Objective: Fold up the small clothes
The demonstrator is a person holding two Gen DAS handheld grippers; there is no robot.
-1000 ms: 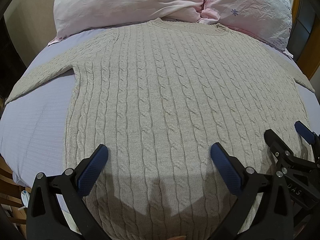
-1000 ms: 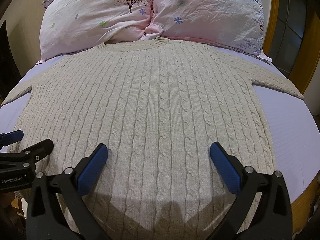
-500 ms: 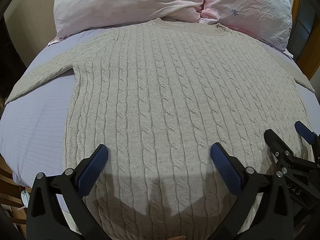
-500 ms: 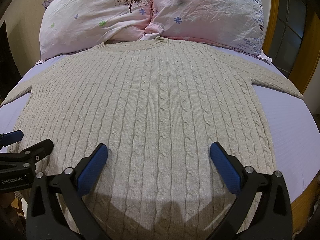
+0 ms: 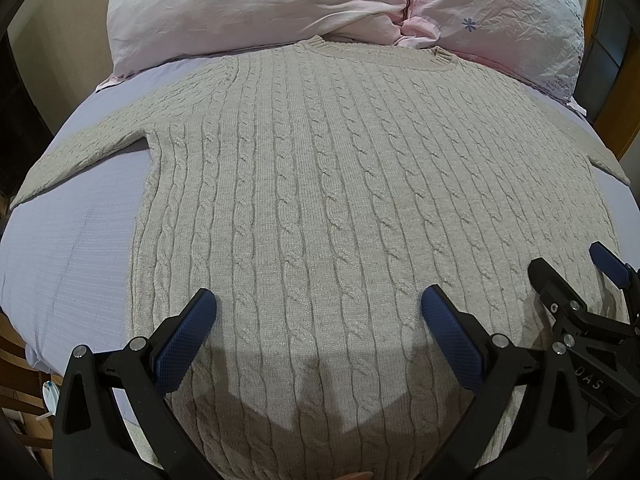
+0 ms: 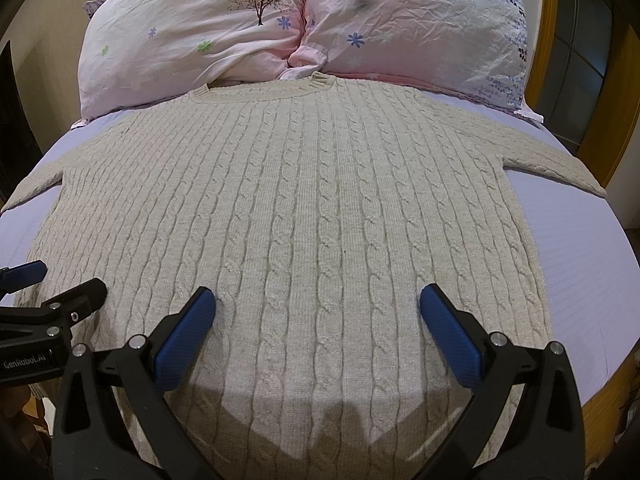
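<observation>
A beige cable-knit sweater lies flat and spread out on the bed, neck toward the pillows, sleeves out to both sides; it also shows in the right wrist view. My left gripper is open and empty, held above the sweater's lower left part. My right gripper is open and empty above the lower right part. The right gripper also shows at the right edge of the left wrist view. The left gripper shows at the left edge of the right wrist view.
A lavender bedsheet covers the bed. Two pink flowered pillows lie at the head, touching the sweater's collar. A wooden bed frame runs along the right side.
</observation>
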